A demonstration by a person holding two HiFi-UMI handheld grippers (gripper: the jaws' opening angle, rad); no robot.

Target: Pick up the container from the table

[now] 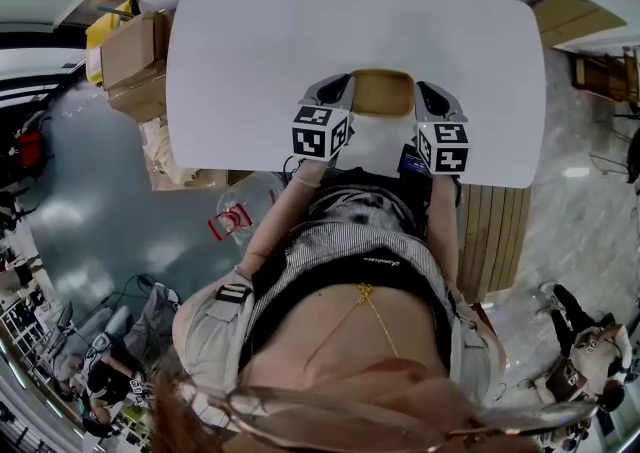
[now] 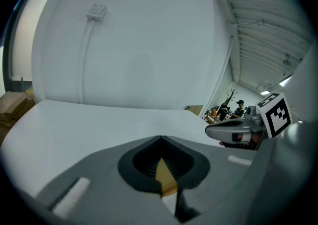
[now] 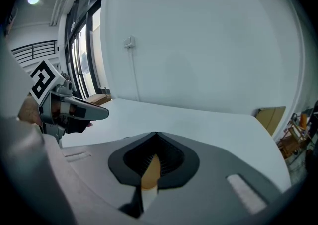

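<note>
The container is a shallow rectangular tray, tan inside and white outside, at the near edge of the white table. My left gripper is shut on its left rim and my right gripper on its right rim. In the left gripper view a thin tan sliver of the container rim shows pinched between the shut jaws of the left gripper, with the right gripper to the side. The right gripper view shows the same: the container rim in the right gripper. Whether the container touches the table is unclear.
Cardboard boxes stand off the table's left side. A red and clear item lies on the floor near my left arm. A slatted wooden panel stands at the right. A white wall lies beyond the table.
</note>
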